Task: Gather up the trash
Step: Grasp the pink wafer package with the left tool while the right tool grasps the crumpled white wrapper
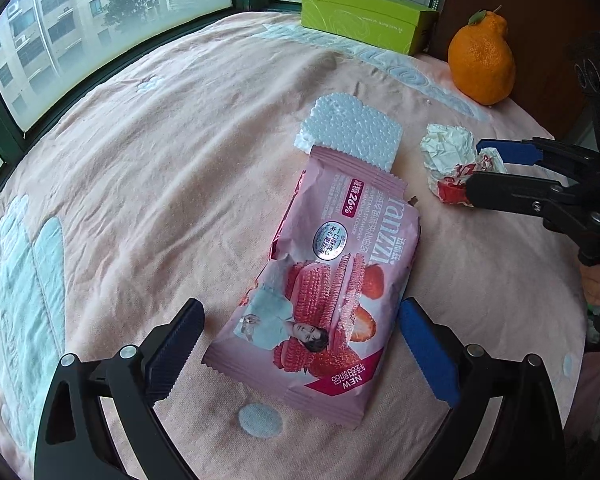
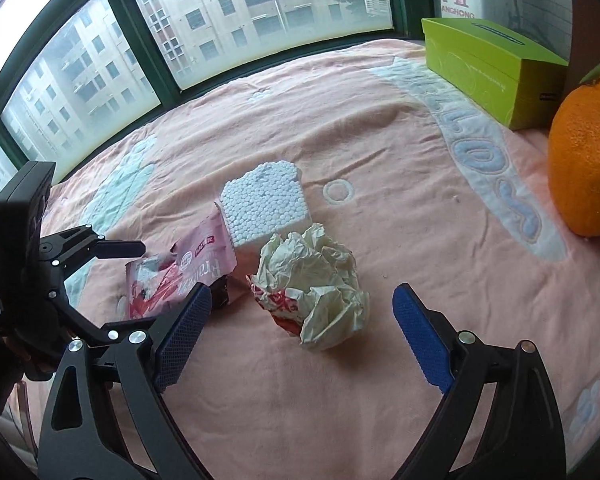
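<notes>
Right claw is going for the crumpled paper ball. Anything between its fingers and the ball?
Nothing visible. The right claw is open, and the crumpled paper ball lies just ahead of the gap on bare blanket. The foam block and pink wrapper lie behind it.

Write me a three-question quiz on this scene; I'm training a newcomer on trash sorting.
1. True or false: the pink wrapper lies between the left gripper's fingers.
2. What does the wrapper's far end overlap? A foam block B orange C green box
3. What lies in front of the right gripper?

Key: 1 true; 2 A; 3 the crumpled paper.
</notes>
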Demonstrator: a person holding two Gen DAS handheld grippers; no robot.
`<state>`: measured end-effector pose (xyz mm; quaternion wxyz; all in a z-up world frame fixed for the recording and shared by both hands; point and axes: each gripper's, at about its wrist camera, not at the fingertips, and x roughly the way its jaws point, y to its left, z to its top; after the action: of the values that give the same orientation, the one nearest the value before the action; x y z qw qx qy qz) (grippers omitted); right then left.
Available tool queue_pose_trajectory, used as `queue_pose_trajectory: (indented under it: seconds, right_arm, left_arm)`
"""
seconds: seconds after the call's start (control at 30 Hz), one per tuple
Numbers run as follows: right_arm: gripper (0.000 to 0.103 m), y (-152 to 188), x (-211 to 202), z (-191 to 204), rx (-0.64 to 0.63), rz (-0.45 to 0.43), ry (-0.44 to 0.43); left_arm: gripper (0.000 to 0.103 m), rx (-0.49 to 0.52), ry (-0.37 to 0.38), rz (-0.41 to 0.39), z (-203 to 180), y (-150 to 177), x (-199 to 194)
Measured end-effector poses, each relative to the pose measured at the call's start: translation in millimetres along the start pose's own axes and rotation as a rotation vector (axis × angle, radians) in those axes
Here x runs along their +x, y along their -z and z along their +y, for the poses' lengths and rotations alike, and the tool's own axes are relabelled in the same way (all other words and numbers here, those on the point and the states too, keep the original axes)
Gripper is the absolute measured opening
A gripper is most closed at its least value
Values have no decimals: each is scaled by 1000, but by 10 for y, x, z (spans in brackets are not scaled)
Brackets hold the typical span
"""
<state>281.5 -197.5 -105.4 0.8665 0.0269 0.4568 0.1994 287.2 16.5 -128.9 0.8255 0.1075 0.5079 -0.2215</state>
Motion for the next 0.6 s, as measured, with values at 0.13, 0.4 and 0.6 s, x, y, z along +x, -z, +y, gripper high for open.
queue_pose_trajectory:
  seconds: [0.13, 0.4, 0.6]
  right_arm:
    - [70, -11, 92, -2, 18, 15, 3]
    - [56, 75, -66, -98, 59, -9, -5]
    - [55, 222, -316, -90, 44, -36, 7]
  left_arm:
    - [94, 2, 12, -6, -9, 14, 18]
    - [93, 25, 6, -22, -70, 41, 18]
    - [71, -1, -24, -43, -80, 76, -68]
